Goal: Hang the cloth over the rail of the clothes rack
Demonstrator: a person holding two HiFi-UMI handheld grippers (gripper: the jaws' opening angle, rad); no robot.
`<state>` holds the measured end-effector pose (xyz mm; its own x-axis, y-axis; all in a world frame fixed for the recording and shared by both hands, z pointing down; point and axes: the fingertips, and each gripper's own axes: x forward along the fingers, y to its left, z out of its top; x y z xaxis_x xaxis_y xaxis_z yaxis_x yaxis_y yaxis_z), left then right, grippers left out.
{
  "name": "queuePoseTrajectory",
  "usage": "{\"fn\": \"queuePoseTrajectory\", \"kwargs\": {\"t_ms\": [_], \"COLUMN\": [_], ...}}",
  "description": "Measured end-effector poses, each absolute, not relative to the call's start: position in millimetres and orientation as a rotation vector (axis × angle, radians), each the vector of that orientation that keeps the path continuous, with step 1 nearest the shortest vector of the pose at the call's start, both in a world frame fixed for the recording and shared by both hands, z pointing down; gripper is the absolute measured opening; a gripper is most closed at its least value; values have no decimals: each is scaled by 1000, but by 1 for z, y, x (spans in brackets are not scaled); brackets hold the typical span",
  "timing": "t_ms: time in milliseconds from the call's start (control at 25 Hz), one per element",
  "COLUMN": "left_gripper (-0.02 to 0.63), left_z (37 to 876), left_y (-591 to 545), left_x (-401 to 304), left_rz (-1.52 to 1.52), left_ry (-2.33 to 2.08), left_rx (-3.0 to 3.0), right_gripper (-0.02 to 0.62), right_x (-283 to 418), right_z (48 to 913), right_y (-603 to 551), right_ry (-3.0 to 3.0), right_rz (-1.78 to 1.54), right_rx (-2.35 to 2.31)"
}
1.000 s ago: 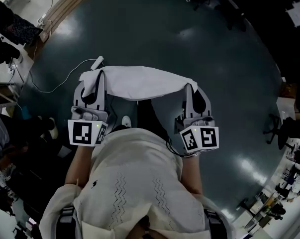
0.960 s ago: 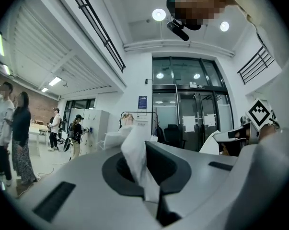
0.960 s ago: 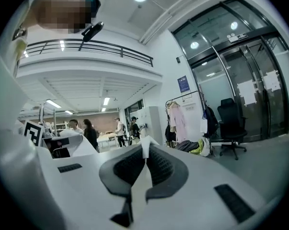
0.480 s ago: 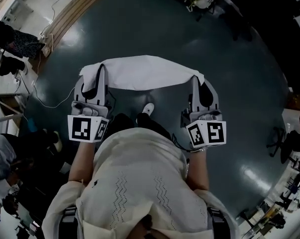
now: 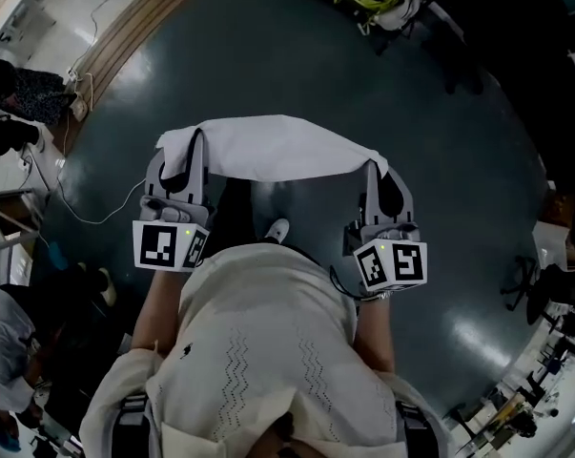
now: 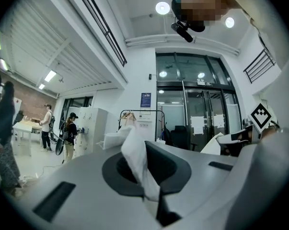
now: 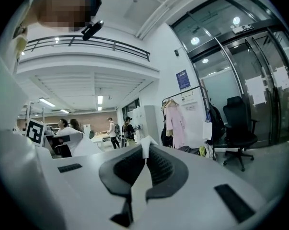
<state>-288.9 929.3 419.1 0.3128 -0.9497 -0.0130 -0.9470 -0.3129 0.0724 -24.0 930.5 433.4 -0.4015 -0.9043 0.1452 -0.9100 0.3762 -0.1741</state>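
Cloth (image 5: pixel 273 148): stretched out in the air.
Left gripper (image 5: pixel 193 146): pinching one end.
Right gripper (image 5: pixel 372 172): pinching other end.
Clothes rack (image 6: pixel 140 110): well apart, ahead.
Done: lifting.
To do: draping over rail.

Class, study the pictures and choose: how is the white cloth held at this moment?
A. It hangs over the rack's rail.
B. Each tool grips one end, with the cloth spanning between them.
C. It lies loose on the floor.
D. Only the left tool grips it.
B: in the head view the white cloth spans from the left tool to the right tool, and each gripper view shows cloth pinched between closed jaws.
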Motion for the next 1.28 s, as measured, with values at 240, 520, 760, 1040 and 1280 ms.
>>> {"fn": "queuePoseTrajectory", "kwargs": {"t_ms": [240, 520, 760, 1040, 1280], "left_gripper": [15, 15, 15, 15, 15], "left_z": [420, 393, 410, 430, 431], "left_y": [781, 666, 598, 500, 380], "left_x": [-323, -351, -378, -357, -318], "left_rz": [-114, -128, -98, -49, 24], "left_ry": [-1698, -1542, -1560, -1554, -1536], "left_rx": [2557, 2707, 2646, 2640, 2652], "right_gripper": [21, 21, 21, 21, 21], "right_x": [-59, -100, -113, -93, -58], "right_z": [423, 410, 421, 443, 452], "right_y": [807, 711, 642, 543, 411], "right_ry": [-2532, -2455, -2434, -2433, -2455], "right_rz": [301, 279, 336, 366, 385], "right_rx": [1805, 1926, 1959, 1959, 1953]}}
